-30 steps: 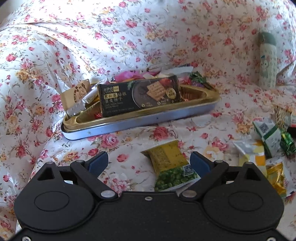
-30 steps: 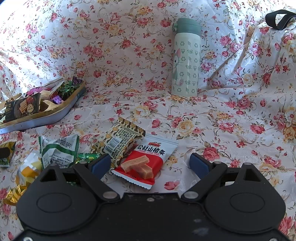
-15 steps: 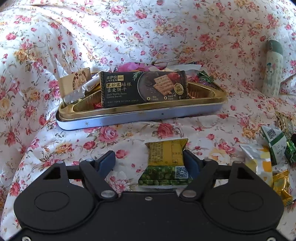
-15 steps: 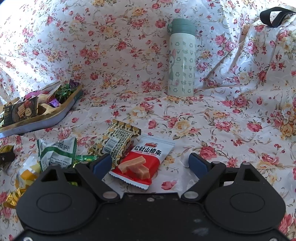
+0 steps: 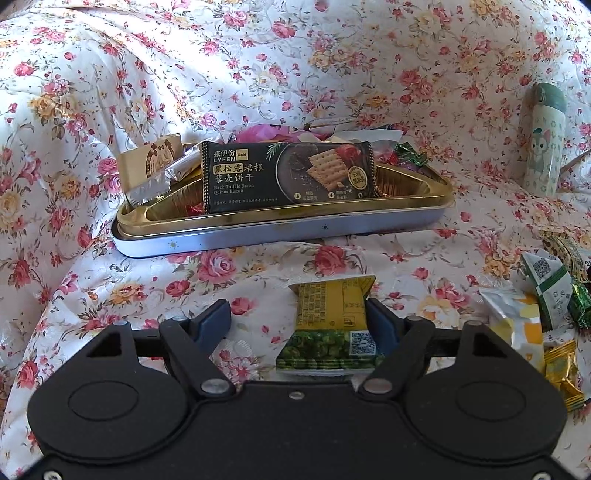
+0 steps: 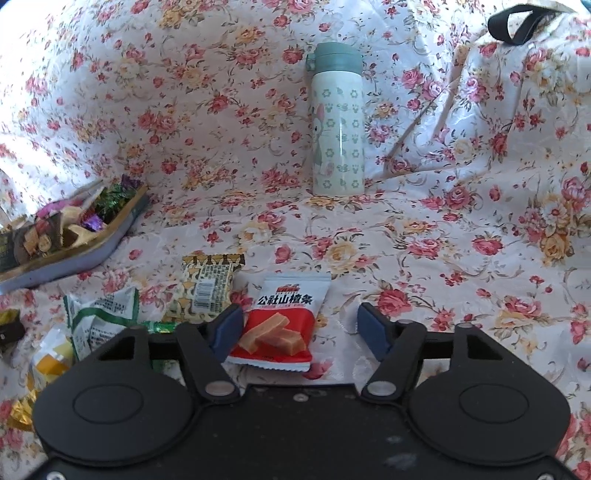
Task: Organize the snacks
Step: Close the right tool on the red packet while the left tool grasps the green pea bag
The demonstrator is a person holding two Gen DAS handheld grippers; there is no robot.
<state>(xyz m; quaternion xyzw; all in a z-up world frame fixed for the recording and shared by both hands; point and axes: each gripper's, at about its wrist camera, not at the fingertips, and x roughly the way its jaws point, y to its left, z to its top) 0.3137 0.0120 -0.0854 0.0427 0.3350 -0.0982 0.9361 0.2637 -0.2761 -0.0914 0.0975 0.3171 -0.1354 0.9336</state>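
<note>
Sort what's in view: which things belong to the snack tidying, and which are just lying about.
Job:
tin tray
black biscuit pack in the tray
yellow-green snack packet
red hawthorn-strip packet
patterned packet
green-white packet

Lying about:
green-capped bottle
black strap
floral cloth

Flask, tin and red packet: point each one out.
Flask [image 6: 338, 122], right wrist view, middle of its body.
Tin [image 5: 332, 229], left wrist view, its blue front wall.
Red packet [image 6: 284, 321], right wrist view, its printed front.
</note>
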